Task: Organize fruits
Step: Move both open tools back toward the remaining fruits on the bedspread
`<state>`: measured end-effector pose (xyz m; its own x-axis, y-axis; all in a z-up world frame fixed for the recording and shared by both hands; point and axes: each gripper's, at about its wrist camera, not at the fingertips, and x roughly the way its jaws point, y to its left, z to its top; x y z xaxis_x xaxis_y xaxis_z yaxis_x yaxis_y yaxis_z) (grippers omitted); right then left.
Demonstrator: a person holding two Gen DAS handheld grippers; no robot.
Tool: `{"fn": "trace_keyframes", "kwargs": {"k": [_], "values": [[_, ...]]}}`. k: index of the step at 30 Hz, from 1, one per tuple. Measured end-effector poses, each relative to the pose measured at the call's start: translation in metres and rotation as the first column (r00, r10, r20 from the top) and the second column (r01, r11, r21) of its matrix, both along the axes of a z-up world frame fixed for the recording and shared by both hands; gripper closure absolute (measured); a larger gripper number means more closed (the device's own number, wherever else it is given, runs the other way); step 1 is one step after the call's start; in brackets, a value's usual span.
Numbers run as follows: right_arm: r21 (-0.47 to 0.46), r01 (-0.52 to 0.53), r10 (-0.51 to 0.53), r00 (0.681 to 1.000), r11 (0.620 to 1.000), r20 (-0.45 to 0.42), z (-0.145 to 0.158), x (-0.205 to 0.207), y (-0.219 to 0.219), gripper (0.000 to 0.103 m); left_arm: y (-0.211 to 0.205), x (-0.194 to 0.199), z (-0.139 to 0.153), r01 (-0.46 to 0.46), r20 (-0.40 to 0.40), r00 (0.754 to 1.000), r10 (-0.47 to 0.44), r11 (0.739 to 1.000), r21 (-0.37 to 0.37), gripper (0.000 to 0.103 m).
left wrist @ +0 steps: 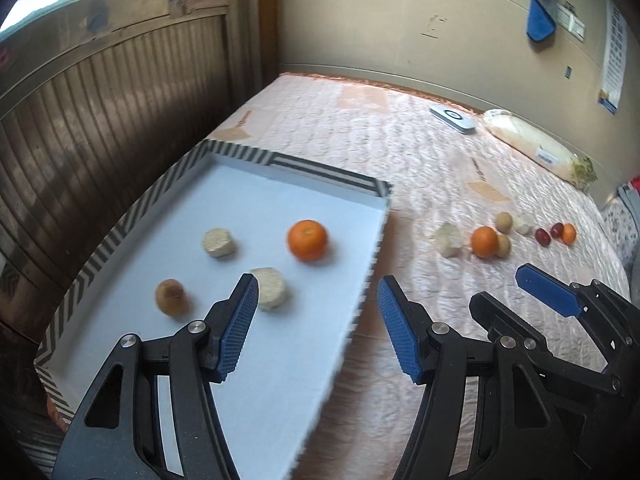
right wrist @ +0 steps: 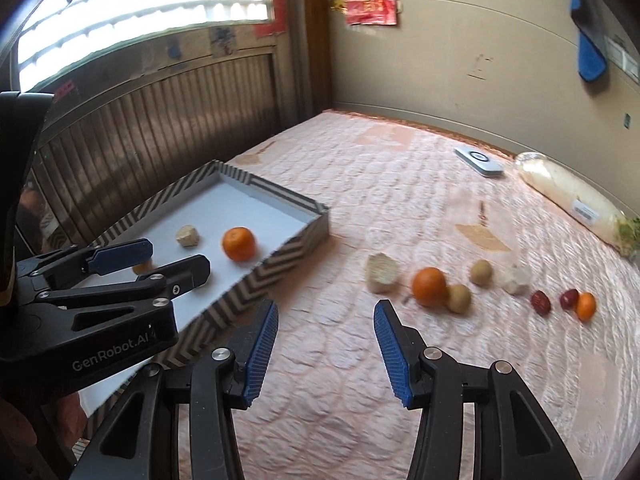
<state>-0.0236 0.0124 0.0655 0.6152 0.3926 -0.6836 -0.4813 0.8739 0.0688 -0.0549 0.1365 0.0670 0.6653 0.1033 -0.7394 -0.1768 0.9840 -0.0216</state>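
A shallow box (left wrist: 176,172) (right wrist: 280,268) with chevron-striped walls and a white floor lies at the left of the bed. In it are an orange (left wrist: 307,240) (right wrist: 239,244), two pale chunks (left wrist: 218,243) (left wrist: 270,288) and a brown fruit (left wrist: 171,297). My left gripper (left wrist: 316,320) (right wrist: 160,264) is open and empty above the box's near right wall. My right gripper (right wrist: 326,344) (left wrist: 516,292) is open and empty above the bedspread. A row of loose fruit lies at the right: a pale chunk (right wrist: 382,272), an orange (right wrist: 430,286), two tan fruits (right wrist: 459,298) (right wrist: 481,272), another pale chunk (right wrist: 517,278), two red fruits (right wrist: 540,302) (right wrist: 569,299) and a small orange (right wrist: 586,306).
The bed has a pink quilted cover (right wrist: 360,200). A white flat device (right wrist: 479,161) and a long wrapped white vegetable (right wrist: 576,204) lie near the far wall. A ribbed wooden panel (left wrist: 100,128) runs along the left. A blue cloth (left wrist: 540,12) hangs on the wall.
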Motion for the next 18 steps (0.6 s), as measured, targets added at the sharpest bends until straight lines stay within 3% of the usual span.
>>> {"fn": "trace_keyframes", "kwargs": {"k": [11, 18], "values": [[0.012, 0.121, -0.121, 0.993, 0.993, -0.005, 0.001, -0.004, -0.068, 0.055, -0.057, 0.006, 0.0, 0.106, -0.004, 0.994, -0.106, 0.994, 0.022, 0.04], [0.025, 0.179, -0.179, 0.984, 0.983, -0.015, -0.001, -0.006, -0.102, 0.055, -0.077, 0.013, -0.006, 0.156, -0.03, 0.987, -0.157, 0.988, -0.014, 0.04]]}}
